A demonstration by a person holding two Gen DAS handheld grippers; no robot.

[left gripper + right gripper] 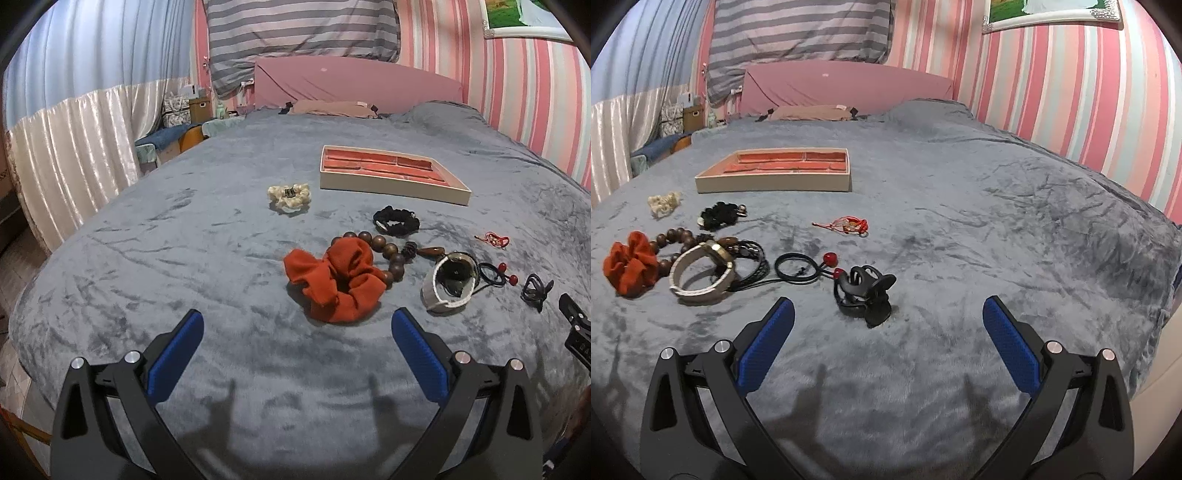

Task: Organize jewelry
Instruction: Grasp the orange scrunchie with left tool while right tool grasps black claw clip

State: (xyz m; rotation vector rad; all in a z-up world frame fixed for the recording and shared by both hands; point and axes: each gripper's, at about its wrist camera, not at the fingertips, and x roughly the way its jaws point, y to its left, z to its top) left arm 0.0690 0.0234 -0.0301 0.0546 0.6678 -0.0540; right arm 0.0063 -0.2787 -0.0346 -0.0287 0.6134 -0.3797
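Observation:
A cream box with red compartments [388,183] [775,183] lies on the grey bedspread. Loose pieces lie in front of it: an orange scrunchie [334,284] [629,267], a wooden bead bracelet [388,251] [677,236], a white-strapped watch [448,282] [701,273], a black scrunchie [397,220] [720,215], a cream scrunchie [290,196] [664,203], a red cord charm [495,239] [849,225], a black hair tie with red beads [798,267] and a black claw clip [864,291] [535,291]. My left gripper [295,332] is open, just short of the orange scrunchie. My right gripper [886,321] is open, just short of the claw clip.
A pink headboard [354,79] and a folded pillow [332,108] stand at the far end. The striped wall [1071,92] runs along the right of the bed. Curtains [74,147] and cluttered boxes [184,110] stand off the left edge.

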